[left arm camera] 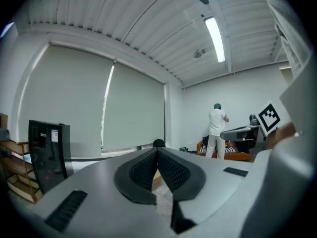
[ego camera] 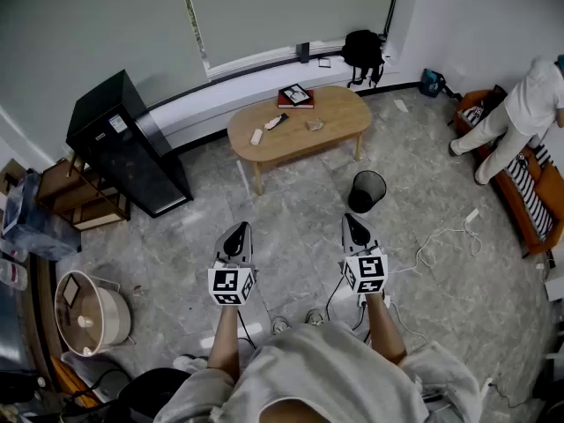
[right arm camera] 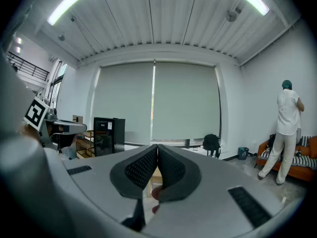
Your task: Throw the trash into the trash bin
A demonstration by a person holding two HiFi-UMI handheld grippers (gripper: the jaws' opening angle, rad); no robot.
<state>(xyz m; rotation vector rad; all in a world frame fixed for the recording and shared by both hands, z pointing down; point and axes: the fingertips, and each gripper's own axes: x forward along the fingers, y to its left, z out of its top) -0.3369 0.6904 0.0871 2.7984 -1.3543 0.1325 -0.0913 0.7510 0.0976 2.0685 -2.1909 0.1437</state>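
Whereas wanted in the bin, sits far off instead: small crumpled tan scrap (ego camera: 314, 124), likeliest trash, on the right part of the light oval wooden table (ego camera: 339, 113). Shares that top with a white oblong piece (ego camera: 256, 136), a dark slim remote-like item (ego camera: 276, 122) and a red-edged book (ego camera: 295, 96); risks a grab of the wrong one, being too small to tell apart surely from here. Round black mesh trash bin (ego camera: 367, 191) on the floor just near-right of the table, so a short carry, yet a narrow mouth: could miss with an early release. Left gripper (ego camera: 235, 239) and right gripper (ego camera: 355, 230) held near, well apart from table and bin, both with jaws pressed together on nothing; must part before any pick, or would shove the light scrap off the edge. Loose white cable (ego camera: 445, 232) on the right floor: may snag a foot on the walk in.
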